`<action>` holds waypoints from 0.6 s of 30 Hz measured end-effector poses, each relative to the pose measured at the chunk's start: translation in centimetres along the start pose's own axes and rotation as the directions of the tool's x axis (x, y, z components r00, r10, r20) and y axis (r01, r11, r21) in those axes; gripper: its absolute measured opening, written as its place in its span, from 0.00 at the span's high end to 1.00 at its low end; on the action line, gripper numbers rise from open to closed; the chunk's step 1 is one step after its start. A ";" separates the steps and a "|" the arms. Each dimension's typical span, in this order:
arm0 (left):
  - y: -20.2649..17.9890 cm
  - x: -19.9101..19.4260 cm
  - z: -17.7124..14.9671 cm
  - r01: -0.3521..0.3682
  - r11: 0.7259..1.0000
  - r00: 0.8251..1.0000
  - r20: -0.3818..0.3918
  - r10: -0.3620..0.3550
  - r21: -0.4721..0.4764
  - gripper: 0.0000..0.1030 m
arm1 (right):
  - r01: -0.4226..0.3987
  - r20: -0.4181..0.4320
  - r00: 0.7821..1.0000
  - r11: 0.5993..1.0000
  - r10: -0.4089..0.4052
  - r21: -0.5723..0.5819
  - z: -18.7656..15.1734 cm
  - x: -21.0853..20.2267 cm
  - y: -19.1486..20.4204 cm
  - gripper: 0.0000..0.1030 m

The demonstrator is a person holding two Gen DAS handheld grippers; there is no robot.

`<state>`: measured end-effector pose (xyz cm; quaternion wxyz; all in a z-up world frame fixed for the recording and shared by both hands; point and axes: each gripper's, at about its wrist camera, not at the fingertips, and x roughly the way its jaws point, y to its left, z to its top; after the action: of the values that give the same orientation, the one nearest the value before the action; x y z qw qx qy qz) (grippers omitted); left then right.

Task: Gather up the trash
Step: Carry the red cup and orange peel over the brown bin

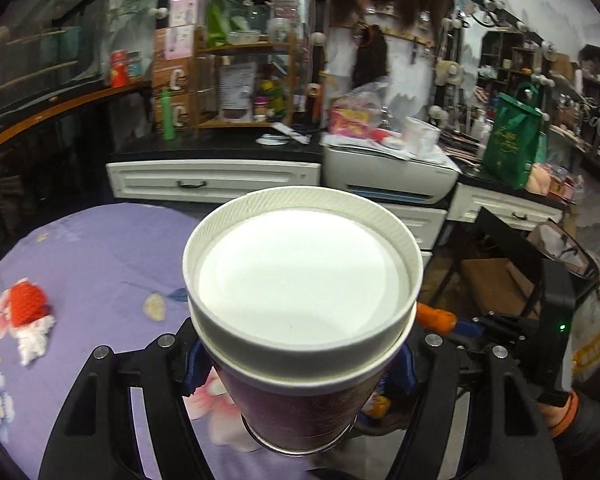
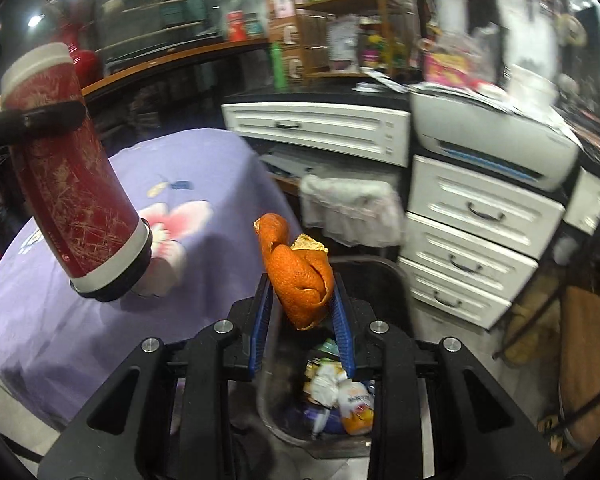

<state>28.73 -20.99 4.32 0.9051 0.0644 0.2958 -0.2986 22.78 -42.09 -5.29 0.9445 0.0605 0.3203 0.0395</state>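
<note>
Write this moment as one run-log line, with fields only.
left tool: shut on paper cup | right tool: shut on orange peel | trash bin: below peel

From my left camera, the red paper cup with the white lid [image 1: 300,320] hid its gripper's blue pads [image 1: 198,364]. The white drawer unit [image 2: 472,248] was blurred, and I couldn't read the crumpled wrappers in the dark bin [image 2: 340,396].

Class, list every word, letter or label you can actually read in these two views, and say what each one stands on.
"C": white letter on each of two brown boxes on the counter.
Green bag: gold print, too blurred to read.
Packet in the bin: print too blurred.
Red paper cup: pattern only, no words.
</note>
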 end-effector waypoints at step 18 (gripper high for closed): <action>-9.2 18.6 -7.9 0.085 0.996 0.951 -0.301 -0.078 0.011 0.33 | 0.176 -0.053 0.984 0.972 -0.169 0.154 -4.5 -0.5 -10.1 0.71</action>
<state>31.52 -35.47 -12.23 0.8358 0.1077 0.4285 -0.3259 20.01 -51.68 -9.99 0.9300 0.1064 0.3453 -0.0671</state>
